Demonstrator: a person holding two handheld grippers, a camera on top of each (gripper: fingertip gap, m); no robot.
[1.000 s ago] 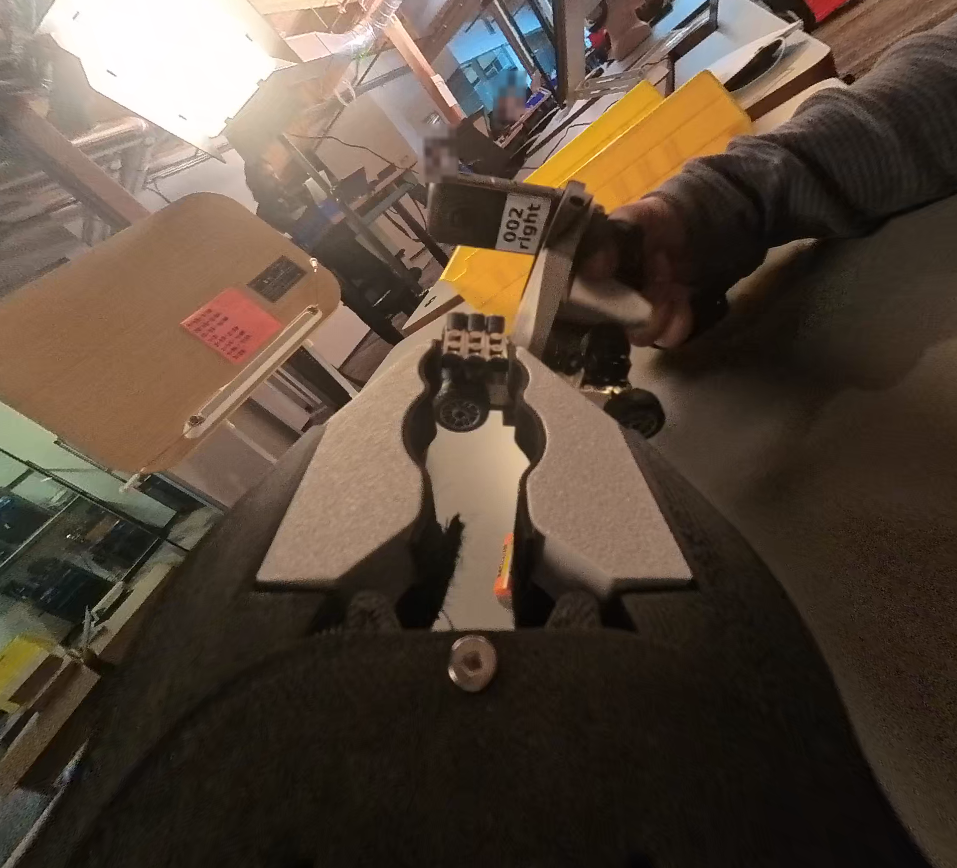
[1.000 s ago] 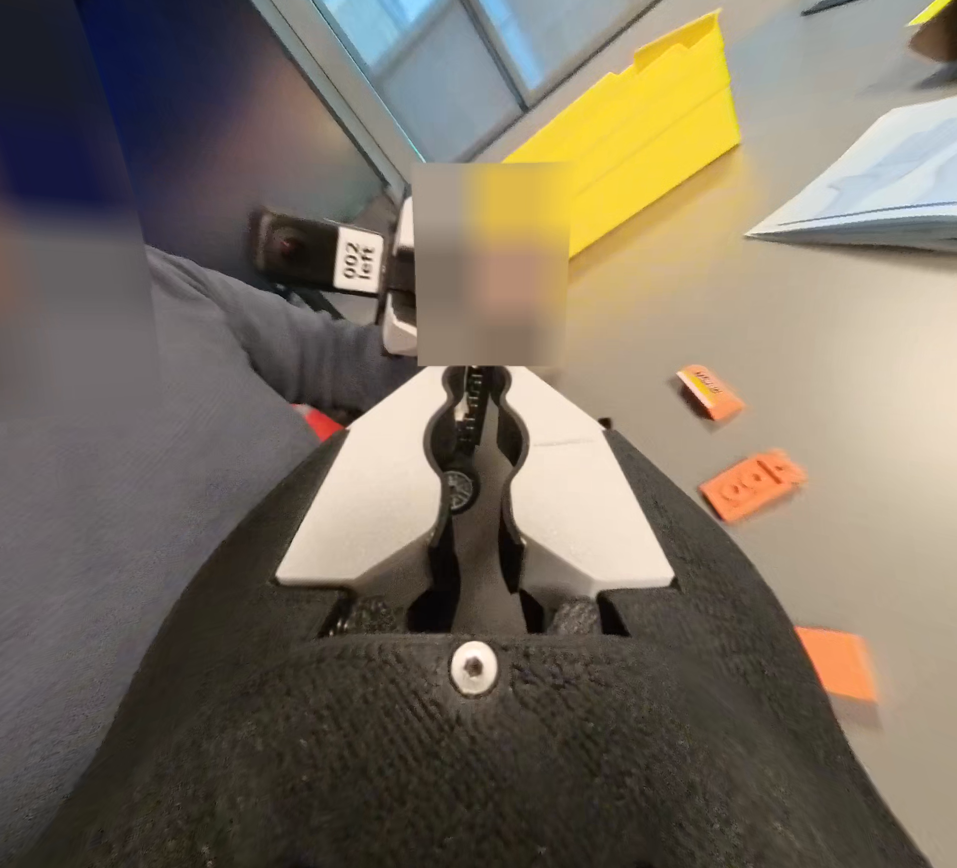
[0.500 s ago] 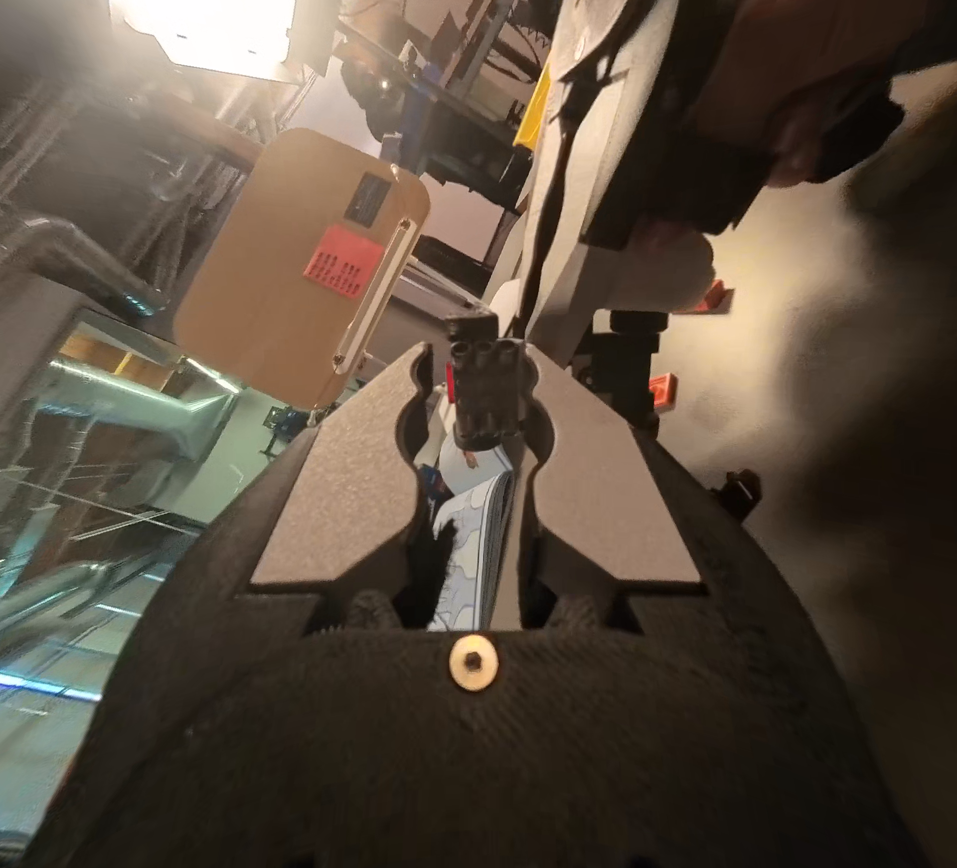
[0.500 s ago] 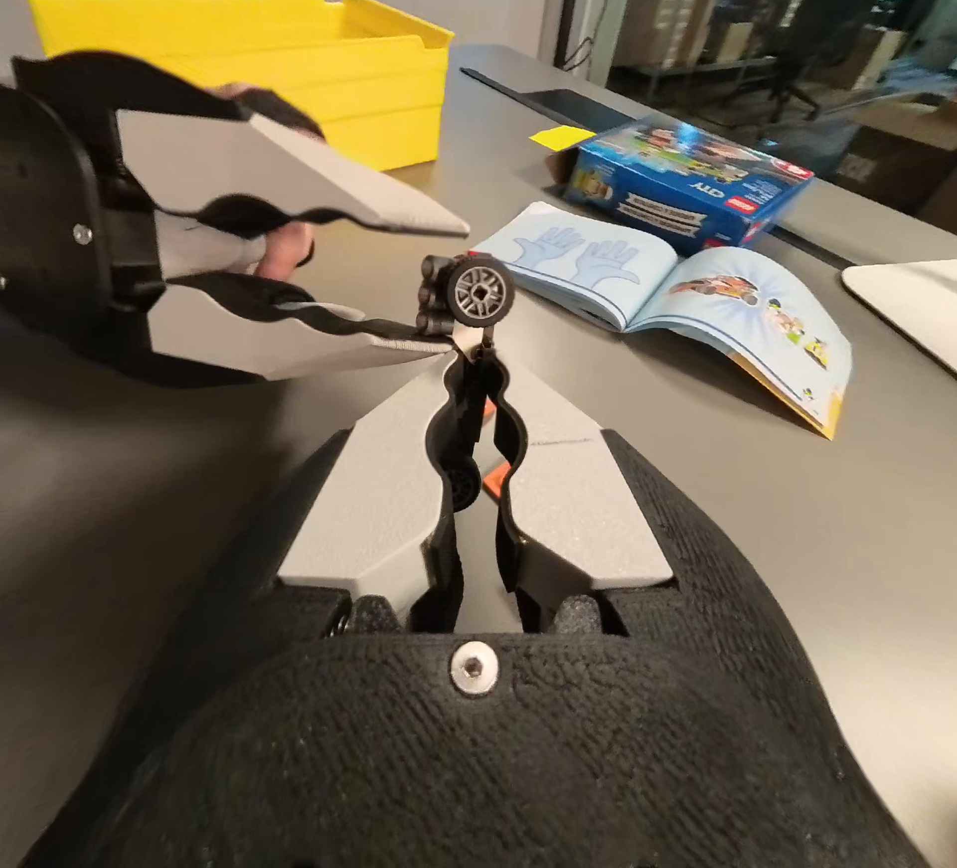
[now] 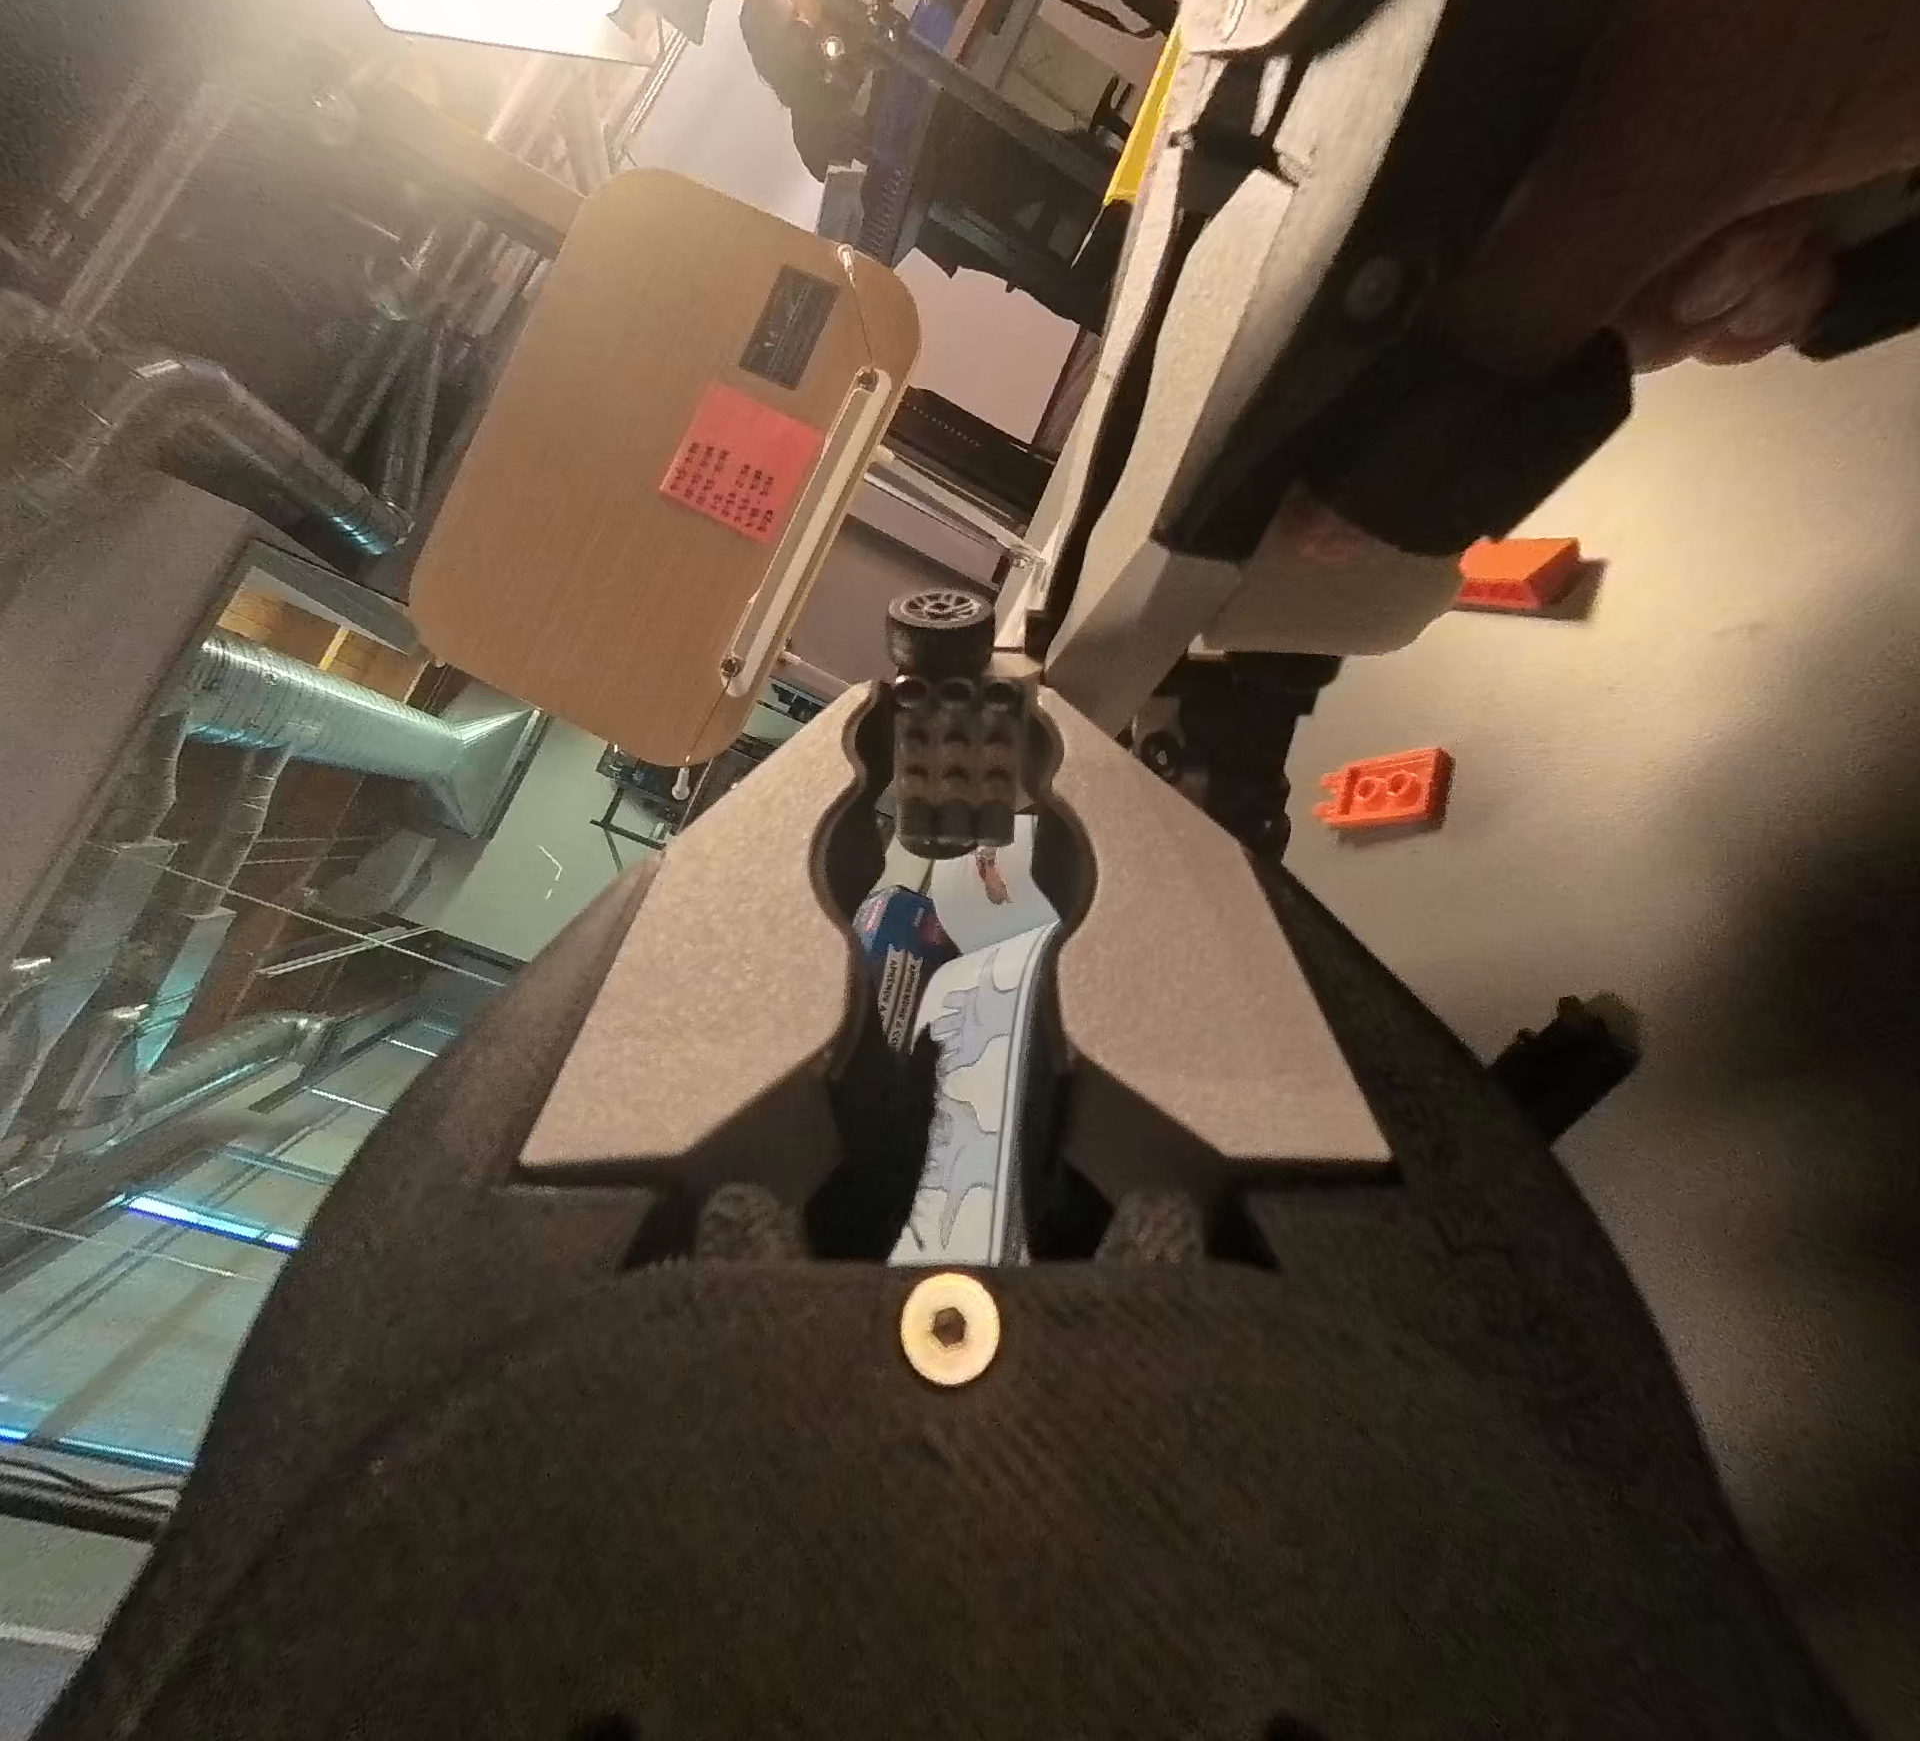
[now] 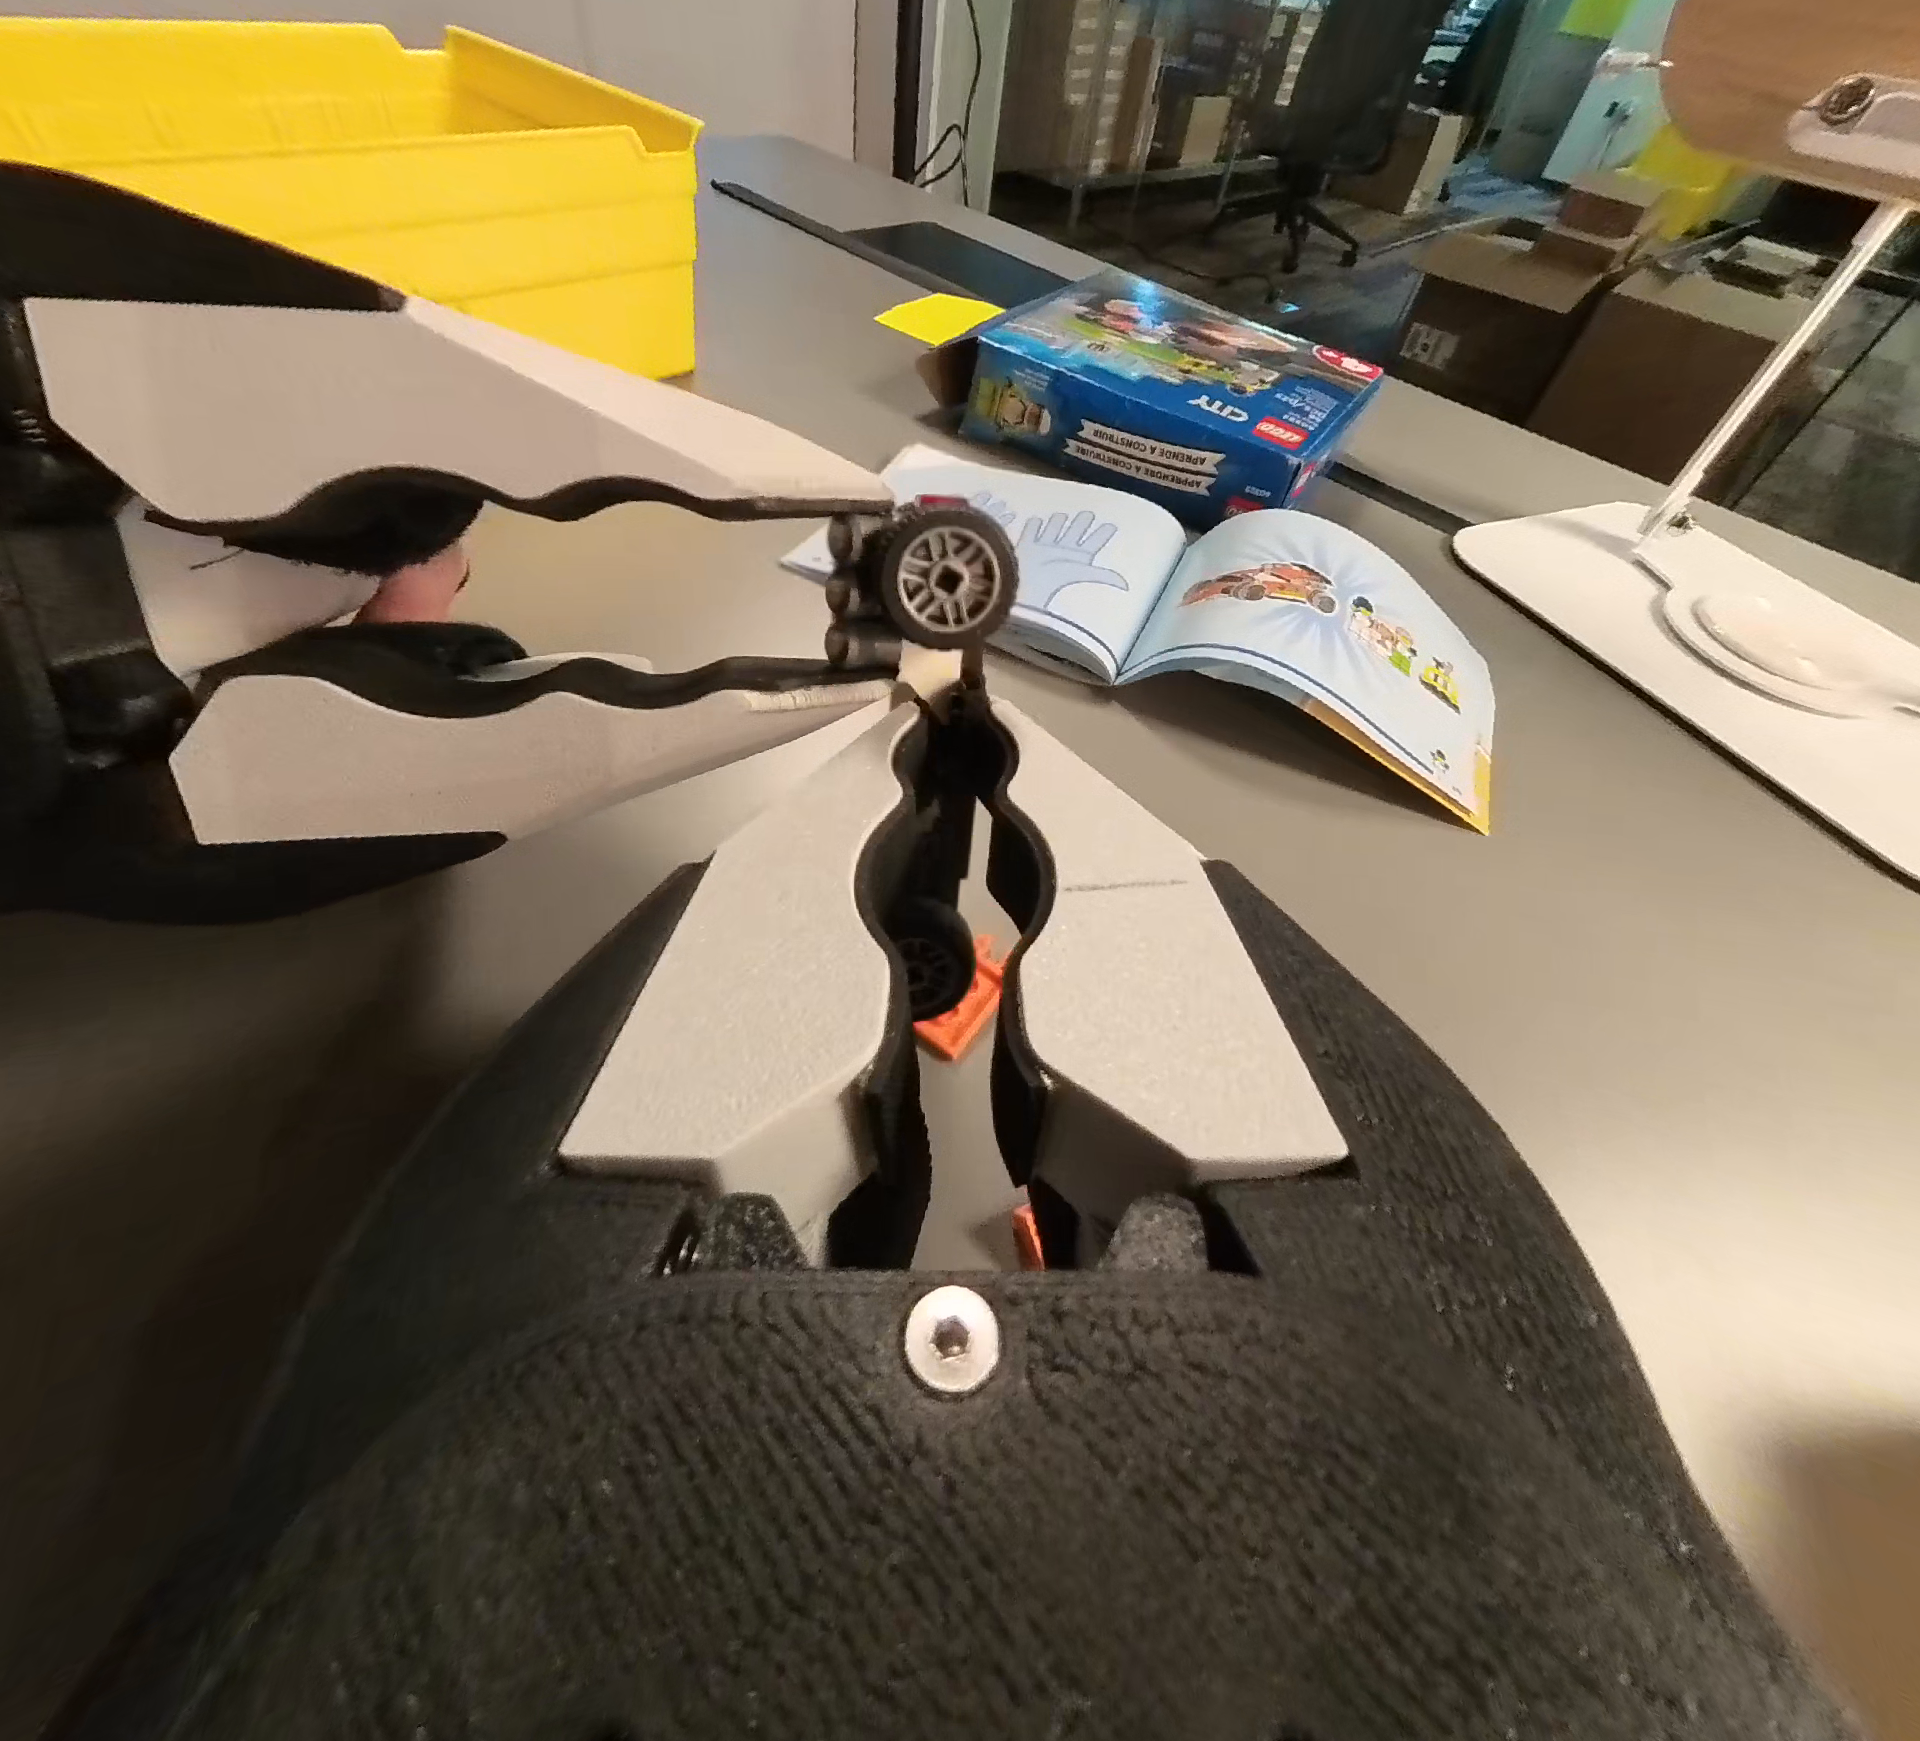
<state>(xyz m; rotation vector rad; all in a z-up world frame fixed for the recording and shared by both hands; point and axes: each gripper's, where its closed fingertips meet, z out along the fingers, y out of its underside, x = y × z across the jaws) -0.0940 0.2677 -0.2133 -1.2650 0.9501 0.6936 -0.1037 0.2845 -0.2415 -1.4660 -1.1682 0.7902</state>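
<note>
– black studded toy brick with a grey-spoked wheel (image 5: 954,756): in the left wrist view, is it gripped?
– yes. the left gripper (image 5: 956,704) has narrowed since half a second ago; both pads now press the brick, held in the air.
– and the right wrist view?
– the right gripper (image 6: 951,715) is nearly closed, pinching a thin black wheeled plate (image 6: 940,860) above the grey table (image 6: 1351,964), just under the brick.
</note>
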